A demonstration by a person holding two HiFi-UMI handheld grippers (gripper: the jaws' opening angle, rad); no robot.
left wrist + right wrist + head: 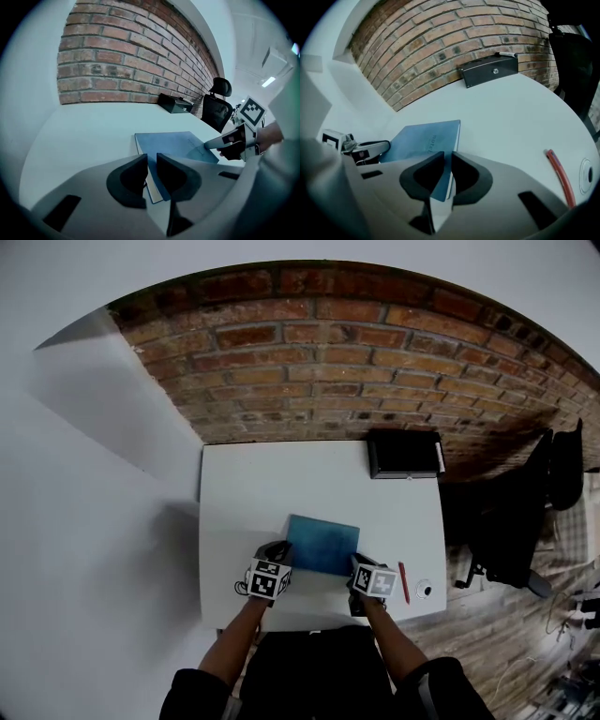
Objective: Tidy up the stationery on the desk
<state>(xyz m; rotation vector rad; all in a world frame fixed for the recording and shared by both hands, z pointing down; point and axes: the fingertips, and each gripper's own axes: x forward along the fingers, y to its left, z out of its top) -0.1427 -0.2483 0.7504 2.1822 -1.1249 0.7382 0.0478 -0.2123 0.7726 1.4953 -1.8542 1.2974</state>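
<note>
Nearest, at the front of the white table (244, 493): left hand-held gripper (280, 550), jaws pinched onto the near left corner of the blue notebook (323, 542), which lies mid-front. Its near right corner sits clamped in the right hand-held gripper (357, 564). Further right, red pen (403, 582) and small white round item (424, 590) lie apart from the notebook; black box (404, 454) sits at the far right corner against the brick wall (328, 352).

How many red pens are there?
1. The red pen lies near the desk's right edge, just right of the right tool. The black box at the back might hide more.
</note>
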